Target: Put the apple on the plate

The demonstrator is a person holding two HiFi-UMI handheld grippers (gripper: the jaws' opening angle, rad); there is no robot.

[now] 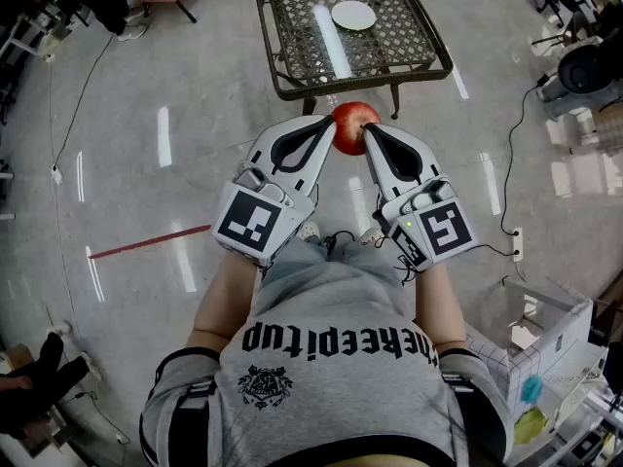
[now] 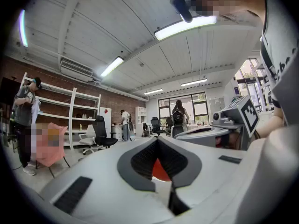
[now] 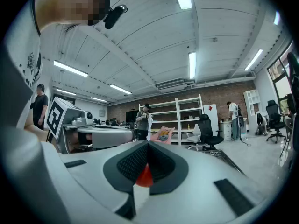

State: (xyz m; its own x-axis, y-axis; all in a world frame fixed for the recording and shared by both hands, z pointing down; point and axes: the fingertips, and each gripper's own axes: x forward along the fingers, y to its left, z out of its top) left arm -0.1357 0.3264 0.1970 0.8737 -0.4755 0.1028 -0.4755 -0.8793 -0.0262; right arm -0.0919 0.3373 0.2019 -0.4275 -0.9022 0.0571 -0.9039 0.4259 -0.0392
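The apple (image 1: 354,125) is not yet on the plate (image 1: 353,15): it is up in the air, pressed between the tips of the left gripper (image 1: 328,127) and the right gripper (image 1: 373,136). Each gripper has its own jaws closed together, with nothing inside. The plate lies empty on the wire table (image 1: 292,89) ahead, well apart, so carrying and placing are probably left.

apple (image 2: 160,171), gripper views — only red sliver shows | plate (image 1: 353,15) — too small for detail
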